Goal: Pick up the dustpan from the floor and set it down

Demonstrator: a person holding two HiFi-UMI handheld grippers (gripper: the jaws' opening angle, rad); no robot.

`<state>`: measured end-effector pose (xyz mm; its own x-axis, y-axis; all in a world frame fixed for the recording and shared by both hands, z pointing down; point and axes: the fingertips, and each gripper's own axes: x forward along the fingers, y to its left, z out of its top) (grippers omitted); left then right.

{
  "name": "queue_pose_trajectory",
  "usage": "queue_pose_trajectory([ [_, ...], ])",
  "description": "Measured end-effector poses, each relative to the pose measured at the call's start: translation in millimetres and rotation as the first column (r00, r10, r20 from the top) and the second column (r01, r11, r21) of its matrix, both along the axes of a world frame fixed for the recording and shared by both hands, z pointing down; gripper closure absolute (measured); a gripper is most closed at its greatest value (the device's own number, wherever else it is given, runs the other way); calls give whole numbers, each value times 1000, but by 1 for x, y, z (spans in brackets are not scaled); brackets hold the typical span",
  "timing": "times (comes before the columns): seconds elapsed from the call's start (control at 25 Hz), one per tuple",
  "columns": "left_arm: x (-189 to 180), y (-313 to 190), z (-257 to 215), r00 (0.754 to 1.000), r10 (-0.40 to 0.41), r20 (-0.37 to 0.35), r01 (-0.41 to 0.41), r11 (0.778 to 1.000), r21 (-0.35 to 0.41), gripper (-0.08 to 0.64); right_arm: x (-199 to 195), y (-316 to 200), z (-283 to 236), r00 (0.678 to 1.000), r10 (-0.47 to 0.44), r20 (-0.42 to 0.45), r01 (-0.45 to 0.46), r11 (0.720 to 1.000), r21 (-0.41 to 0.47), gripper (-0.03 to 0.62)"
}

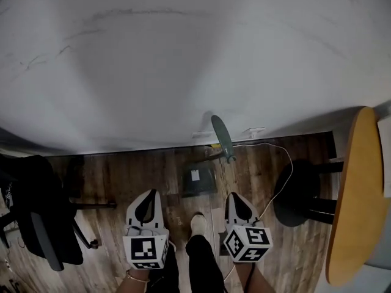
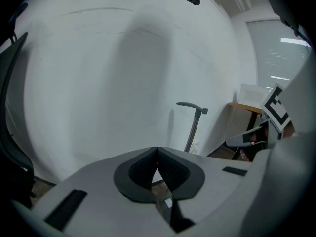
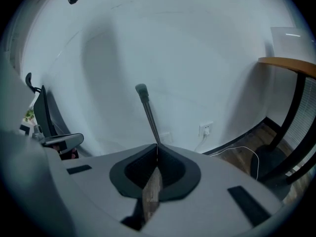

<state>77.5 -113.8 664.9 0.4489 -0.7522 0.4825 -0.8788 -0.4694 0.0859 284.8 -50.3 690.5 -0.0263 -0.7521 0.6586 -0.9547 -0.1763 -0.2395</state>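
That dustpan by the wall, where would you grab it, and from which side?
By the long handle, near its top grip. It stands upright from the dustpan and looks thin enough to pinch. Come from the room side, because the wall is close behind it.

2 grippers (image 1: pixel 148 195) (image 1: pixel 236 198), 1 dustpan (image 1: pixel 198 184), 1 chair (image 1: pixel 38 215), 1 table (image 1: pixel 355 194)

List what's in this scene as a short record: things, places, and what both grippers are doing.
Dustpan: standing on the floor by the wall, untouched
Left gripper: shut, empty, short of the dustpan
Right gripper: shut, empty, short of the dustpan
Chair: black, far left
Table: wooden, far right
Cable: white, on the floor near the table
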Motion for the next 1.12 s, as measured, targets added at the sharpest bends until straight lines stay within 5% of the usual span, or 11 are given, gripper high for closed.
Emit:
queue_pose_trajectory([
  [0.68, -17, -8, 12, 999, -50, -2, 49, 999, -23, 543, -16, -31, 2, 998, -63, -21, 63, 998, 29, 553],
  [0.8, -21, -8, 14, 999, -54, 3, 54, 998, -28, 543, -16, -39, 3, 998, -66, -20, 67, 997, 29, 477],
  [1.12, -32, -6, 18, 998, -65, 10, 65, 997, -36, 543, -18, -58, 2, 996, -77, -35, 78, 996, 44, 450],
])
